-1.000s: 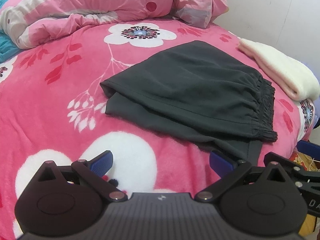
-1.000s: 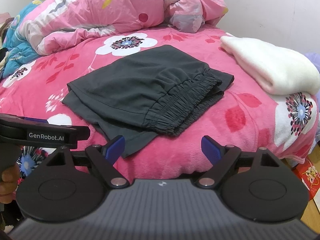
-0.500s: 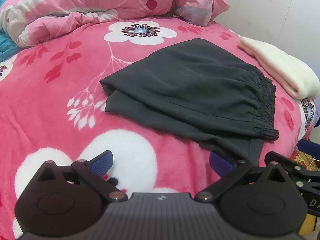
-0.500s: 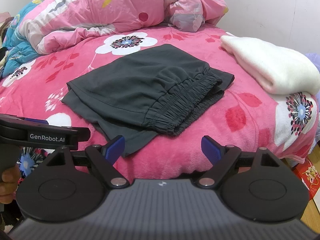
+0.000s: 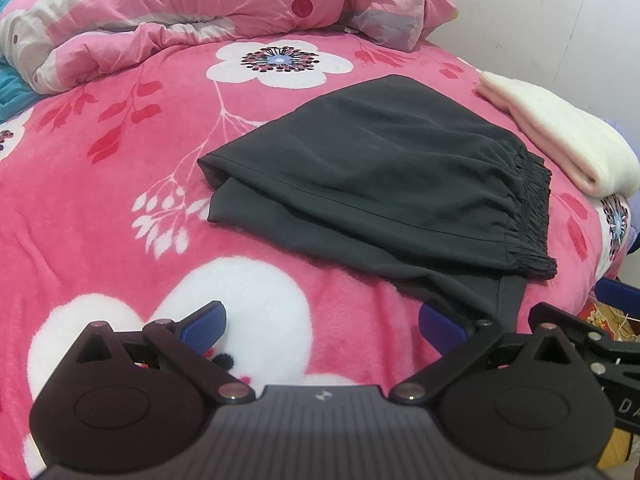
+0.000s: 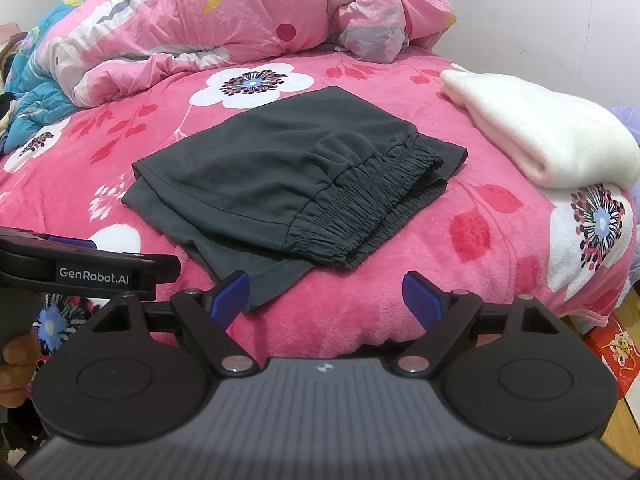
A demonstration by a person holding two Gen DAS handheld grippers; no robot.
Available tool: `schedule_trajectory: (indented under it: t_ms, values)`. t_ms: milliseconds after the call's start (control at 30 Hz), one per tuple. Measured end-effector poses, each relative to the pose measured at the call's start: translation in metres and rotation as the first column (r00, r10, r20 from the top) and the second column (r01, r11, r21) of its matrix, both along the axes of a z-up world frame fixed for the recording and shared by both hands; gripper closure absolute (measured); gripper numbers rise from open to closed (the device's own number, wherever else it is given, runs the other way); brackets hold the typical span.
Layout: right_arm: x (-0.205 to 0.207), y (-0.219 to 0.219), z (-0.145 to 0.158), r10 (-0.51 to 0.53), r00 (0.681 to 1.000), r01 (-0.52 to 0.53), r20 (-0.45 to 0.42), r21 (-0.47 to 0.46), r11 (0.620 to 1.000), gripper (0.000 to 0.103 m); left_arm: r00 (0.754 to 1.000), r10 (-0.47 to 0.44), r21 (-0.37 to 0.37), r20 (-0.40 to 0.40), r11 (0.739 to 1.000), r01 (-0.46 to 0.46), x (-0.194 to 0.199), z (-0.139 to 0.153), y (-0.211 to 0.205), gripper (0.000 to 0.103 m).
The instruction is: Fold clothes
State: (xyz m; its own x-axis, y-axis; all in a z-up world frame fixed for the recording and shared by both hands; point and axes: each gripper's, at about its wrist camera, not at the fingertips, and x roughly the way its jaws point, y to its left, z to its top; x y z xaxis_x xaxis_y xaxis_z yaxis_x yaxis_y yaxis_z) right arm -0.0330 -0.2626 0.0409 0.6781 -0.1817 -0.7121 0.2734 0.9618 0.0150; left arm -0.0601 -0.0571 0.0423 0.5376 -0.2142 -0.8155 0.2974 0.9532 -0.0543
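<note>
Pink plush blanket (image 6: pixel 400 312) with white flowers covers the whole bed, a rumpled pink quilt (image 6: pixel 192 32) heaped at its far end. On the middle of the bed lies a pair of dark grey trousers (image 6: pixel 260 176), already folded over on itself, its gathered elastic waistband (image 6: pixel 372 204) toward the right and a lower layer sticking out at the near edge. Well to the right, apart from it, rests a folded cream towel (image 6: pixel 552 140). Nearest the viewer, the left gripper (image 5: pixel 322 320) and the right gripper (image 6: pixel 326 294) hover just short of the near edge, both released with their blue pads spread wide, holding nothing. Judging from this, the next fold would go best by pinching both layers at the two near corners together, lifting evenly, and squaring the edges before letting go.
</note>
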Motion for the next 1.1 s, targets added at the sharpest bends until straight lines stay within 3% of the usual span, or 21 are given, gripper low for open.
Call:
schedule_trajectory:
  t_ms: [1100]
  values:
    - [0.004, -0.0007, -0.0015, 0.011, 1.0, -0.011, -0.012, -0.001, 1.0, 0.019, 1.0, 0.002, 0.001, -0.017, 1.0, -0.002, 0.0045, -0.0015, 0.0013, 0.0]
